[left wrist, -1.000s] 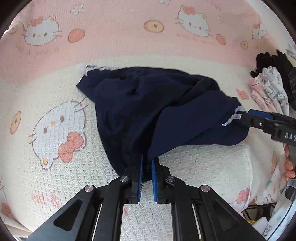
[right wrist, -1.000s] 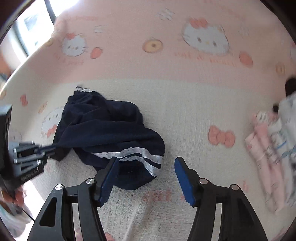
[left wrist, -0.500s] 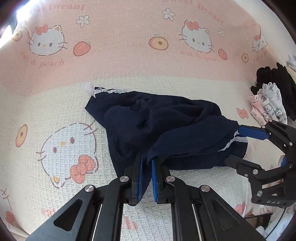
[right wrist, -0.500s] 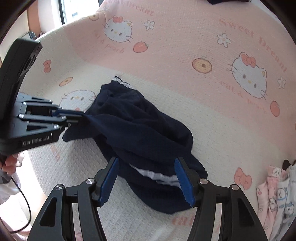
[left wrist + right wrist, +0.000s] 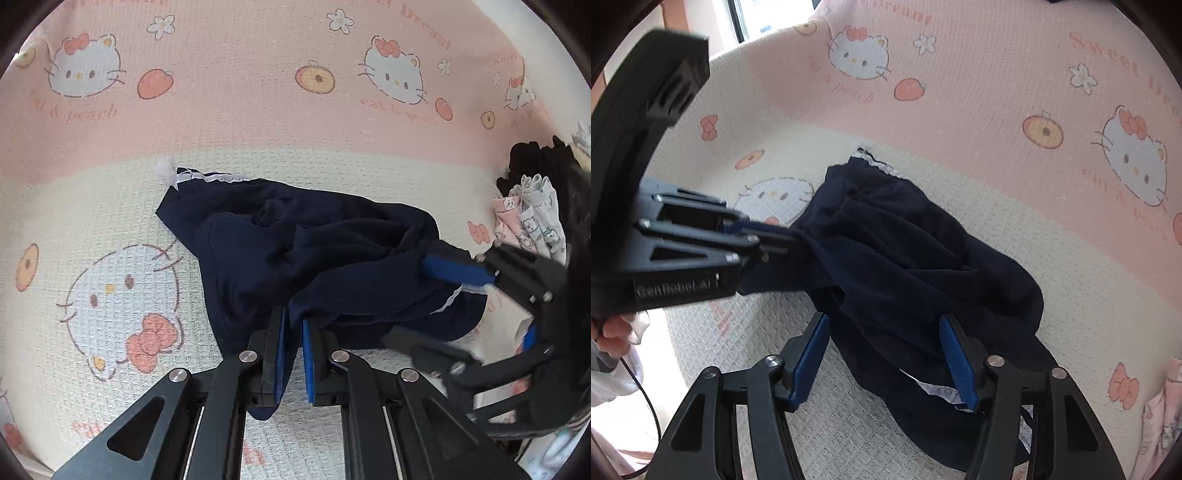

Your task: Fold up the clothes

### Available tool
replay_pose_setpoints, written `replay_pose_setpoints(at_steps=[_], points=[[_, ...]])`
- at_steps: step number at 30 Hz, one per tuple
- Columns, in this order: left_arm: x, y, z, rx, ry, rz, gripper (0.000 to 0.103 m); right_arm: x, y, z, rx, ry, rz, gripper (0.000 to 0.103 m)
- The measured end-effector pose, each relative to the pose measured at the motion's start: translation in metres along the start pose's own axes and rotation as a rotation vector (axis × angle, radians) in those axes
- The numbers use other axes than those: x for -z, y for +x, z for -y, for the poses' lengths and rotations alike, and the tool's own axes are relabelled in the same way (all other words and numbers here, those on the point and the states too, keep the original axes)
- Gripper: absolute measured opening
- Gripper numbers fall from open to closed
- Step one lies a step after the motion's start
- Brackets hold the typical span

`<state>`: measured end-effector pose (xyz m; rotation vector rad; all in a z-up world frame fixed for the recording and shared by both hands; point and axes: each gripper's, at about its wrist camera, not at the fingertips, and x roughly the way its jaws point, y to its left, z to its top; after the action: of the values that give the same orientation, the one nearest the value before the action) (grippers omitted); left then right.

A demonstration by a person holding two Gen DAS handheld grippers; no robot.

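Observation:
A crumpled navy garment (image 5: 303,258) with white stripe trim lies on a Hello Kitty blanket (image 5: 110,288); it also shows in the right wrist view (image 5: 908,258). My left gripper (image 5: 293,332) is shut on a near edge of the navy garment and lifts that fold slightly; it shows at the left of the right wrist view (image 5: 775,236). My right gripper (image 5: 884,354) is open, its blue pads (image 5: 955,362) straddling the garment's striped end from above. It enters the left wrist view from the right (image 5: 465,310).
Folded pale printed clothes (image 5: 528,221) and a black garment (image 5: 535,162) lie at the blanket's right side. A pink printed piece (image 5: 1160,417) shows at the right edge of the right wrist view. The blanket's near edge drops off at the lower left.
My right gripper has moved in over the garment's striped end, still open. My left gripper stays shut on the garment's edge and has barely moved.

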<state>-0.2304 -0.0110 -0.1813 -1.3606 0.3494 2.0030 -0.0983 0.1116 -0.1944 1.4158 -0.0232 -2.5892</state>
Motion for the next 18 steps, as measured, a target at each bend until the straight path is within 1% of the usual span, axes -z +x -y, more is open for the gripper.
replay_pose_setpoints(at_steps=[1, 3, 4, 5, 6, 7, 8, 11, 15, 18], points=[[-0.002, 0.000, 0.000, -0.005, -0.005, -0.003, 0.007, 0.000, 0.001, 0.000, 0.022, 0.001, 0.002, 0.048], [-0.004, -0.001, 0.000, -0.005, -0.012, -0.004, 0.007, -0.002, 0.001, 0.004, 0.053, 0.015, 0.007, 0.033], [-0.006, -0.002, 0.000, -0.005, -0.014, 0.000, 0.007, -0.003, 0.000, 0.009, 0.044, 0.043, 0.014, 0.028], [-0.007, -0.004, 0.002, -0.008, -0.014, 0.005, 0.007, -0.003, -0.001, 0.013, 0.025, 0.071, 0.025, 0.018], [-0.008, -0.005, 0.003, -0.012, -0.010, 0.010, 0.007, -0.002, -0.001, 0.017, 0.009, 0.099, 0.030, 0.013], [-0.009, -0.006, 0.004, -0.018, 0.000, 0.016, 0.007, -0.003, -0.001, 0.021, -0.012, 0.129, 0.031, 0.012], [-0.011, -0.007, 0.005, -0.027, 0.014, 0.023, 0.007, -0.003, -0.001, 0.026, -0.033, 0.159, 0.032, 0.009], [-0.019, -0.008, 0.007, -0.061, 0.045, 0.034, 0.007, -0.004, -0.005, 0.035, -0.063, 0.222, 0.048, 0.008], [-0.036, -0.012, 0.006, -0.061, 0.074, 0.049, 0.007, -0.006, -0.012, 0.045, -0.086, 0.282, 0.076, 0.008], [-0.051, -0.013, 0.013, -0.079, 0.131, 0.074, 0.007, -0.005, -0.014, 0.052, -0.079, 0.314, 0.086, 0.008]])
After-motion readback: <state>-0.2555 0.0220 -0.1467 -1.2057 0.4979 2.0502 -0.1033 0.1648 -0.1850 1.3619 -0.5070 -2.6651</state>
